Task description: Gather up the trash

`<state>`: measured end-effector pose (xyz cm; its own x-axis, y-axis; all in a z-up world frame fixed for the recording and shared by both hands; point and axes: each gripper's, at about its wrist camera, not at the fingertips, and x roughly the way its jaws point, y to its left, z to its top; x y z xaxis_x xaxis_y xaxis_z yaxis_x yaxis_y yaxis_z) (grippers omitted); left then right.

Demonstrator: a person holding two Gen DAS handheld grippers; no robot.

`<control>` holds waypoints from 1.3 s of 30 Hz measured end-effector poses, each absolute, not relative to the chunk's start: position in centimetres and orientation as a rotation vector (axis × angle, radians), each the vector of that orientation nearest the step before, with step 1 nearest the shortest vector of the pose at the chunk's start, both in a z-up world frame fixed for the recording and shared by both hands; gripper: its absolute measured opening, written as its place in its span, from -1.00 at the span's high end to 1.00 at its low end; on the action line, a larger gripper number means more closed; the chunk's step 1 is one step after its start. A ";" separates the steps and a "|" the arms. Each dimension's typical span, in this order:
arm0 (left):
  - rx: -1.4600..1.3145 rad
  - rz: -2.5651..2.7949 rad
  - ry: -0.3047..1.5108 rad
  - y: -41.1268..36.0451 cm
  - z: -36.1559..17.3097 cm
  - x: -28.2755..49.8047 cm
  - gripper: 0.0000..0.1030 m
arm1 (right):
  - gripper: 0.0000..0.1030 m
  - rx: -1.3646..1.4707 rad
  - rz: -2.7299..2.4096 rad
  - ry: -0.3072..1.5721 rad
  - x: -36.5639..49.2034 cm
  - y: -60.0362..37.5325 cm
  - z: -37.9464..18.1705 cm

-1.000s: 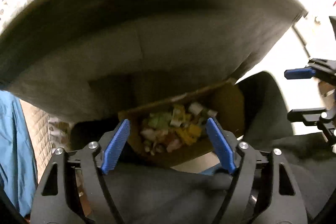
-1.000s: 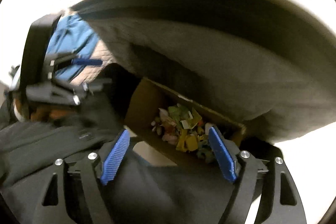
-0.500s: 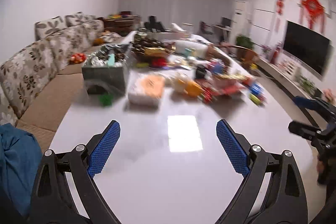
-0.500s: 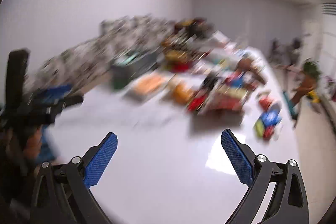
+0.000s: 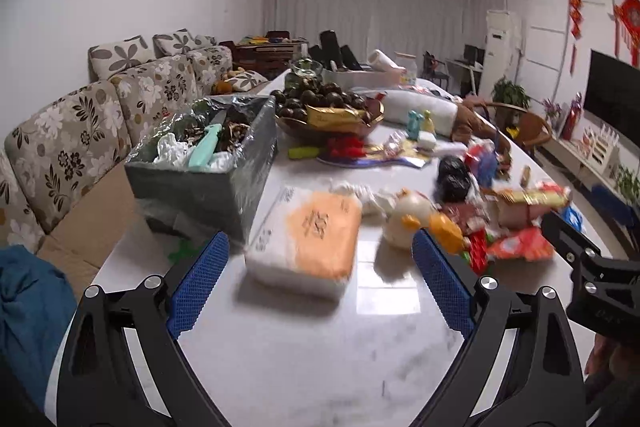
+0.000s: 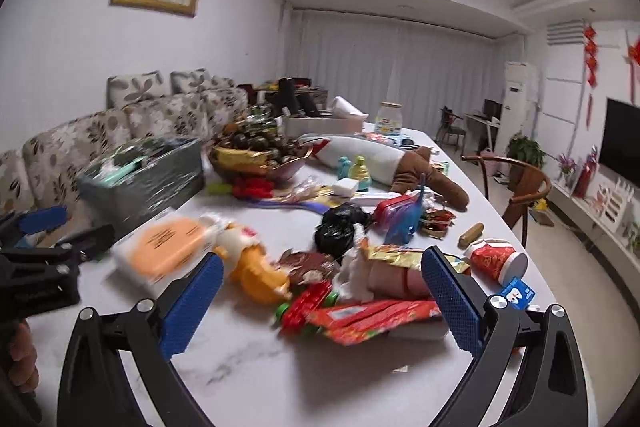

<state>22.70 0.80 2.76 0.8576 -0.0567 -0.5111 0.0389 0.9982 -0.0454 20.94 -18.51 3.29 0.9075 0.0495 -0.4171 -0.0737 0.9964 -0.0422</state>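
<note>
Hovering released, both empty: left gripper (image 5: 320,283), right gripper (image 6: 320,303), blurred, seemingly red wrappers (image 6: 372,319) just beyond.

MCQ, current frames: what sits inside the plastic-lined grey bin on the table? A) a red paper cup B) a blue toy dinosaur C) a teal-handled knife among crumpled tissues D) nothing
C: in the left wrist view the teal-handled knife lies tilted among crumpled tissues inside the grey bin.

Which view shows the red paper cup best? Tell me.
The right wrist view: the red paper cup lies on its side, unobstructed, beside the right tongs' finger. In the left wrist view I cannot pick it out among the blurred red wrappers.
</note>
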 end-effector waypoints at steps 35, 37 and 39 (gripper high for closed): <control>-0.002 -0.017 0.574 0.7 0.5 24.7 -0.76 | -0.90 0.116 -0.035 0.465 22.9 -23.8 1.7; -0.003 -0.015 0.576 0.7 0.5 24.7 -0.76 | -0.89 0.114 -0.034 0.471 23.0 -23.7 1.6; -0.005 -0.018 0.575 0.7 0.6 24.7 -0.76 | -0.89 0.108 -0.033 0.477 23.0 -23.7 1.5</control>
